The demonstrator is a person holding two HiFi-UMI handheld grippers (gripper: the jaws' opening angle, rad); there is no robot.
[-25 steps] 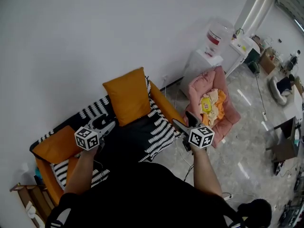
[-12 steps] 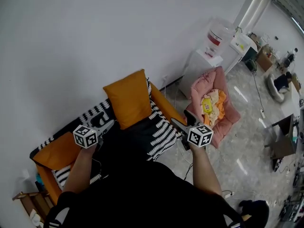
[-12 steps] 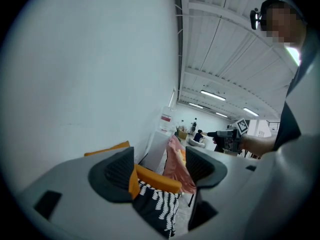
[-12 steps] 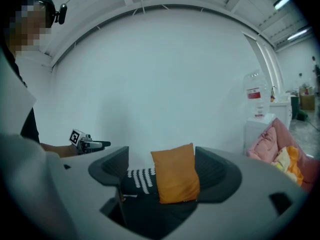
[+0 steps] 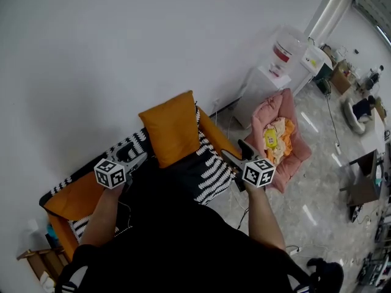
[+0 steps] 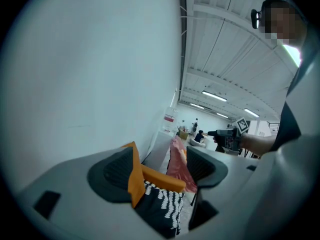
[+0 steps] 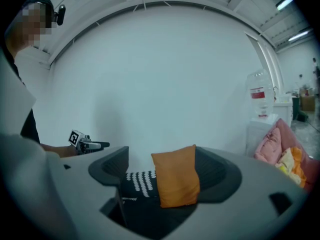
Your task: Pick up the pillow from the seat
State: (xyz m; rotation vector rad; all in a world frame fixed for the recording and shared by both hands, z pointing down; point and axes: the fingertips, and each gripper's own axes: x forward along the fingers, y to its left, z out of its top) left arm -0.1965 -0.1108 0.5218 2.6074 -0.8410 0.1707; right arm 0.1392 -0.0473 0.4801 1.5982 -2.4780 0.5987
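The orange pillow stands upright on the sofa seat and leans on the backrest at the wall. My left gripper hovers over the seat's left part, a little short of the pillow; its jaws are opening with nothing between them. My right gripper is off the sofa's right end, open and empty, apart from the pillow. In the left gripper view the pillow shows edge-on, further off. In the right gripper view the pillow faces me, well past the jaws.
The sofa has orange armrests and a black-and-white patterned cover. A pink lounge chair with yellow and orange cloths stands right of it. Behind are a white cabinet and a water dispenser. A wooden rack is at lower left.
Both grippers stay almost where they were in front of the sofa. The head view has shifted slightly. The pillow has not moved.
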